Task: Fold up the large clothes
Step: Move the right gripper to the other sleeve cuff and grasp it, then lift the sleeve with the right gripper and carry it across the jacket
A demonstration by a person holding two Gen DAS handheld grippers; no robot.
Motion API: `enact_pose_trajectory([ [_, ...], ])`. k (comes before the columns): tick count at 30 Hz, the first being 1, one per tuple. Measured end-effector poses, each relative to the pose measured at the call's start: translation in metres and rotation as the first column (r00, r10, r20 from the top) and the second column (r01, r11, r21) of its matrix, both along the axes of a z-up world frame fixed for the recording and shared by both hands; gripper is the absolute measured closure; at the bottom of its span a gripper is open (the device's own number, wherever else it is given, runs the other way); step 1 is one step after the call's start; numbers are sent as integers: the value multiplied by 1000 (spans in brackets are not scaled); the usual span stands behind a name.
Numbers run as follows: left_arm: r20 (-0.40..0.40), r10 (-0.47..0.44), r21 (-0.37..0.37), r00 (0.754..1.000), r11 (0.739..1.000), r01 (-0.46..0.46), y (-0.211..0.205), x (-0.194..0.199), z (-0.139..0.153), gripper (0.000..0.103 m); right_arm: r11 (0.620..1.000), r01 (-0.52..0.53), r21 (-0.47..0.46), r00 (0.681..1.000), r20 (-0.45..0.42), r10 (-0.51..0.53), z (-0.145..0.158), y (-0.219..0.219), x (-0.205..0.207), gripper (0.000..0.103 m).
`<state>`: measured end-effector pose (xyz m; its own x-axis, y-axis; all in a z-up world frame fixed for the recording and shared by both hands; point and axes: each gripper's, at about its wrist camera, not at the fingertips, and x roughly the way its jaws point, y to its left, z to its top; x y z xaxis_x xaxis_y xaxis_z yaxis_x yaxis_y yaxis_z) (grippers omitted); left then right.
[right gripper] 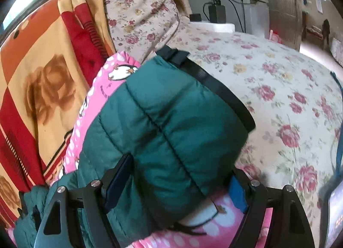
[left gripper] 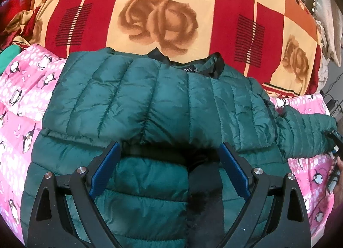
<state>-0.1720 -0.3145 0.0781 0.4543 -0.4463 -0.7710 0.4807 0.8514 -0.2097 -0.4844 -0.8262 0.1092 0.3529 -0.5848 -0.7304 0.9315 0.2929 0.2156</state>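
- Puffer jacket [left gripper: 154, 102], dark green and quilted, lies spread on a pink penguin-print blanket [left gripper: 19, 102]; its left sleeve is already folded across the chest, while the right sleeve [left gripper: 304, 132] reaches out toward the right edge.
- Nearest in the left wrist view, the left gripper [left gripper: 169, 151] hangs over the middle of the jacket, fingers spread wide and holding nothing, blue pads on either side of the dark front opening.
- In the right wrist view, the right gripper [right gripper: 180, 175] has its fingers set wide on either side of the sleeve end; whether the pads actually pinch the fabric I cannot tell, since the padding hides the contact.
- The sleeve's black-edged cuff [right gripper: 214, 85] points away from that gripper, raised above the pink blanket.
- The step in hand looks like folding this second sleeve across the body. To do it well, I would grip close to the cuff through both layers, carry it low and level so the slick shell does not slide out, and lay it over the first sleeve.
- The left gripper could press the chest to stop the body from dragging.
- Farther off, the collar [left gripper: 201, 63] with its black lining meets a red and orange rose-print blanket [left gripper: 158, 18].
- Farthest right, a floral bedsheet [right gripper: 278, 97] covers the bed.
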Motion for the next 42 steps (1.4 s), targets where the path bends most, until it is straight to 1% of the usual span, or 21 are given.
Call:
enact_pose_trajectory([
  [1,-2,-1,2,1000,1000,1,0,0,-1,10,1000,-10,-20,1000,6,10,2,2,2,41],
  [2,-4,-3,2,1000,1000,3,0,0,-1,10,999,-27,-44,1000,9,27,5,5,5,56],
  [3,-4,-4,1,1000,1000,4,0,0,-2,10,997,-49,-64,999,9,49,8,9,8,67],
  [5,-4,-2,2,1000,1000,2,1,-1,-2,10,991,-98,-87,995,13,100,12,16,13,79],
  [7,-7,2,-5,1000,1000,-2,2,-1,-1,10,983,-149,-105,988,14,151,16,25,19,83],
  [8,-6,4,-8,1000,1000,-4,3,-1,0,10,979,-169,-111,984,29,174,18,29,20,86],
  [10,0,7,-9,1000,1000,-7,6,-2,1,10,974,-196,-114,976,74,205,22,37,19,88],
  [12,6,10,-7,1000,1000,-10,9,-2,3,10,967,-232,-108,958,149,246,26,46,18,89],
  [15,9,14,-14,1000,1000,-14,13,-3,6,10,953,-284,-107,934,193,300,33,63,24,89],
  [18,21,15,-14,1000,1000,-14,15,-5,10,10,934,-338,-113,914,196,354,39,88,34,90],
  [22,60,20,3,998,1000,-20,21,-8,17,10,910,-397,-122,892,183,414,43,117,51,90],
  [29,116,40,40,992,998,-45,33,-4,28,10,870,-484,-99,853,168,494,44,156,83,90],
  [31,126,45,53,991,997,-52,36,-1,30,10,852,-515,-92,837,161,523,44,168,96,90],
  [37,122,75,74,990,994,-84,44,13,28,10,807,-585,-76,792,159,589,46,200,131,90],
  [42,104,96,70,990,992,-103,52,22,25,10,763,-644,-58,750,148,644,43,226,166,90],
])
